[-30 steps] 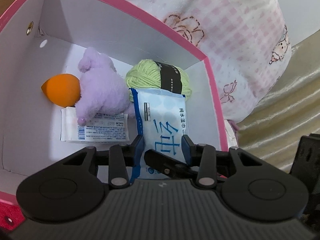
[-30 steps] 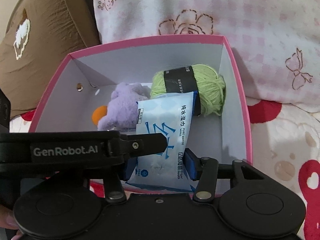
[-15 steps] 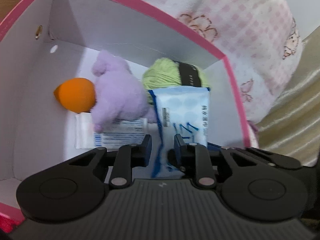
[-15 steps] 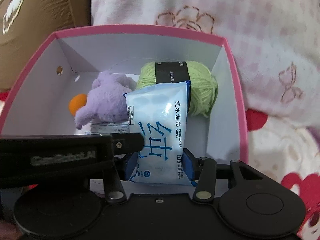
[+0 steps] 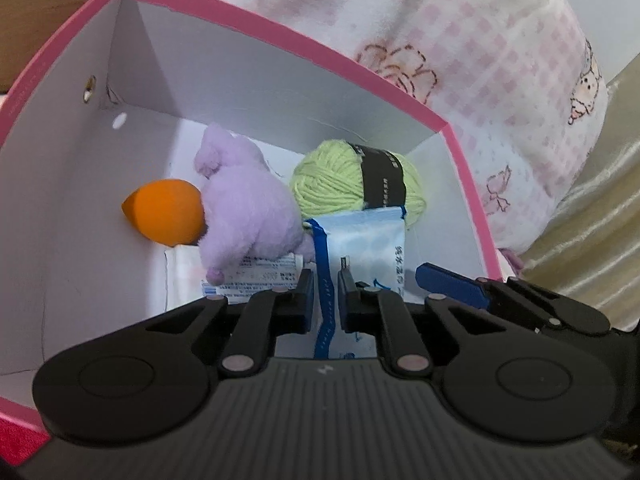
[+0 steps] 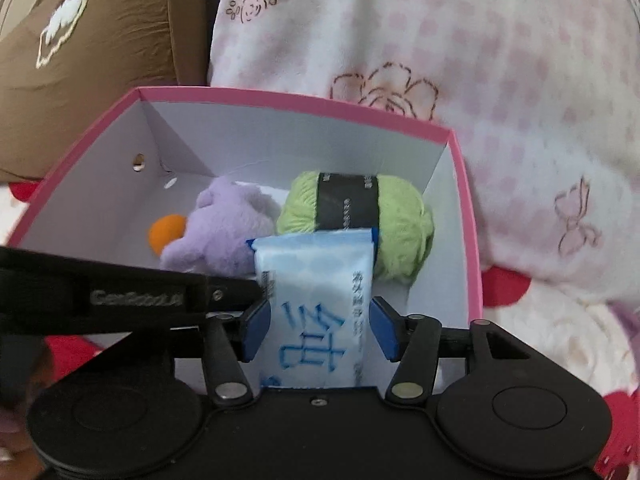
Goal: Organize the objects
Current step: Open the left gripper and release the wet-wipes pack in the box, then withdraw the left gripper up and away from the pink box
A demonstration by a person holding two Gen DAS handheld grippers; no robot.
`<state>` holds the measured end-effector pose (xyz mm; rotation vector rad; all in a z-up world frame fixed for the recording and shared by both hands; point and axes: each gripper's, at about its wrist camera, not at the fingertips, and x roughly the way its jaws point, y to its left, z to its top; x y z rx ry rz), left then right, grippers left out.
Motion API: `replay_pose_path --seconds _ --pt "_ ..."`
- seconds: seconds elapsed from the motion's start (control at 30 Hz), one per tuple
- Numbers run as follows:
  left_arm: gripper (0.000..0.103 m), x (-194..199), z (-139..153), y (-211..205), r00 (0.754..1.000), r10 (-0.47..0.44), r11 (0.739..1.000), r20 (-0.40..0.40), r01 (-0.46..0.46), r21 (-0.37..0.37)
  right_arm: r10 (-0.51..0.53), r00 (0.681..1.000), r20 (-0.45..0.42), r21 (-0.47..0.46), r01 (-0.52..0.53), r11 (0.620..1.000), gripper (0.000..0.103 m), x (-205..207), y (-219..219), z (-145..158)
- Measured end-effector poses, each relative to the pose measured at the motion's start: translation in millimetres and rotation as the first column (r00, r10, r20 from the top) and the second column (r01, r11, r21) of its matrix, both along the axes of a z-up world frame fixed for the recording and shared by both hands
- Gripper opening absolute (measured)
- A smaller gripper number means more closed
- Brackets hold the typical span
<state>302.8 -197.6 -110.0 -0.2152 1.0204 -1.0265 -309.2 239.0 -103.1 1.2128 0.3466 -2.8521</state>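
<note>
A pink box point(image 5: 280, 46) point(image 6: 280, 94) with white inner walls holds a purple plush toy point(image 5: 244, 204) point(image 6: 224, 232), an orange sponge point(image 5: 164, 212) point(image 6: 166, 232), a green yarn ball point(image 5: 332, 184) point(image 6: 400, 216) and a flat white packet point(image 5: 256, 276). A blue-and-white wet wipes pack point(image 5: 360, 248) point(image 6: 316, 304) stands on edge at the box's near right. My left gripper point(image 5: 322, 300) is shut on its blue edge. My right gripper point(image 6: 318, 332) is open, its pads on either side of the pack, apart from it.
A pink-checked white blanket point(image 5: 460, 40) point(image 6: 440, 60) lies behind and to the right of the box. A brown cushion point(image 6: 80, 28) is at the back left. Red-and-white bedding point(image 6: 540, 312) lies under the box.
My left gripper closed onto the wipes pack's edge and the pack turned up on edge. My right gripper's jaws widened away from the pack.
</note>
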Motion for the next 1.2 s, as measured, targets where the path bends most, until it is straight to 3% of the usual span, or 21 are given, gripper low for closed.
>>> replay_pose_path --seconds 0.13,0.3,0.37,0.53,0.73,0.87,1.03,1.13,1.2 --pt "0.011 -0.2 0.4 1.8 1.000 0.000 1.000 -0.009 0.000 -0.020 0.026 0.999 -0.024 0.011 -0.026 1.000 0.056 -2.5 -1.2 -0.9" --pt "0.011 -8.9 -1.5 0.4 1.000 0.001 1.000 0.019 -0.001 -0.014 -0.026 1.000 0.002 0.058 0.026 0.998 0.033 -7.2 -0.7 -4.9" --pt "0.011 -12.2 -1.1 0.0 1.000 -0.001 1.000 0.026 0.001 -0.022 -0.035 0.999 0.006 0.065 0.035 0.997 0.030 -6.9 2.6 -5.4" --pt "0.012 -14.8 -0.8 3.1 1.000 -0.010 0.999 0.027 0.011 -0.034 -0.041 0.999 -0.017 0.085 0.043 0.995 0.030 -4.7 1.3 -7.9" --pt "0.016 -18.3 -3.3 2.4 0.998 -0.016 0.999 0.059 0.014 0.033 -0.049 0.998 -0.028 0.120 0.052 0.991 0.033 -13.8 -0.6 -18.5" --pt "0.018 -17.6 5.4 16.3 0.999 -0.008 1.000 0.050 0.008 0.006 -0.058 0.998 -0.014 0.112 0.060 0.992 0.036 -11.4 -2.1 -15.3" --pt "0.026 -17.9 21.0 34.3 1.000 0.004 1.000 0.030 -0.005 0.015 -0.041 0.999 -0.010 -0.070 0.040 0.997 0.047 12.6 13.7 18.7" --pt "0.029 -18.8 33.4 44.7 1.000 0.003 1.000 -0.013 -0.003 0.007 -0.033 0.999 -0.001 -0.202 0.033 0.979 0.051 29.2 25.1 41.1" --pt "0.031 -23.1 46.0 49.0 1.000 0.008 1.000 0.011 -0.009 0.020 -0.036 0.999 0.003 -0.254 0.036 0.966 0.052 39.5 30.6 52.5"
